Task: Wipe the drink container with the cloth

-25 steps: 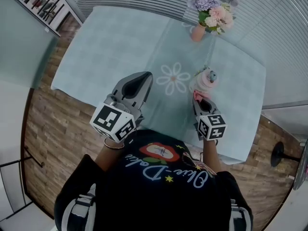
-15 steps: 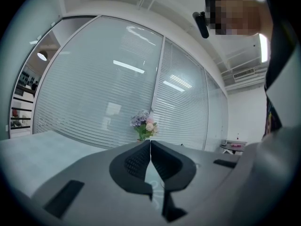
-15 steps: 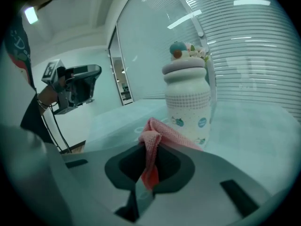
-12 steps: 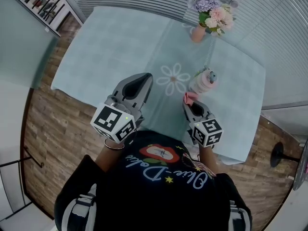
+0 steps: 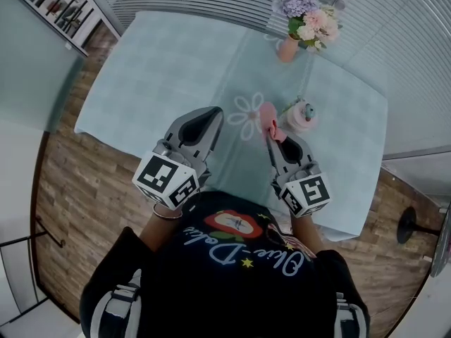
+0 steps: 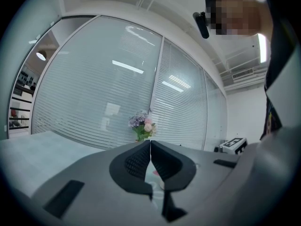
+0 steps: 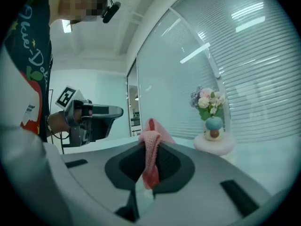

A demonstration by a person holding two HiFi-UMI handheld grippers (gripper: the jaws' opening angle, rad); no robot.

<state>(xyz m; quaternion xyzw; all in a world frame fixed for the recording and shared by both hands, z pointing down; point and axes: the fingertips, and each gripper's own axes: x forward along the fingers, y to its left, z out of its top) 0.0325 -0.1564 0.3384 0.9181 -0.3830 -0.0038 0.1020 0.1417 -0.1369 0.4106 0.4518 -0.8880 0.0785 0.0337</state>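
Observation:
A pink drink container (image 5: 302,115) with a blue knob on its lid stands on the pale blue tablecloth (image 5: 176,69), right of the flower print. In the right gripper view the container (image 7: 214,138) stands to the right, apart from the jaws. My right gripper (image 5: 272,131) is shut on a pink knitted cloth (image 5: 269,117), held just left of the container; the cloth (image 7: 150,152) sticks up between the jaws. My left gripper (image 5: 211,115) hovers over the table's near side, shut with nothing in it (image 6: 150,157).
A pink vase of flowers (image 5: 304,16) stands at the table's far right. The table's near edge (image 5: 127,143) runs just in front of the person, with wooden floor (image 5: 70,189) around. Window blinds line the far side.
My right gripper pulled the cloth off the container toward me, then swung left and forward; it now holds the cloth beside the container's left. The left gripper stayed still.

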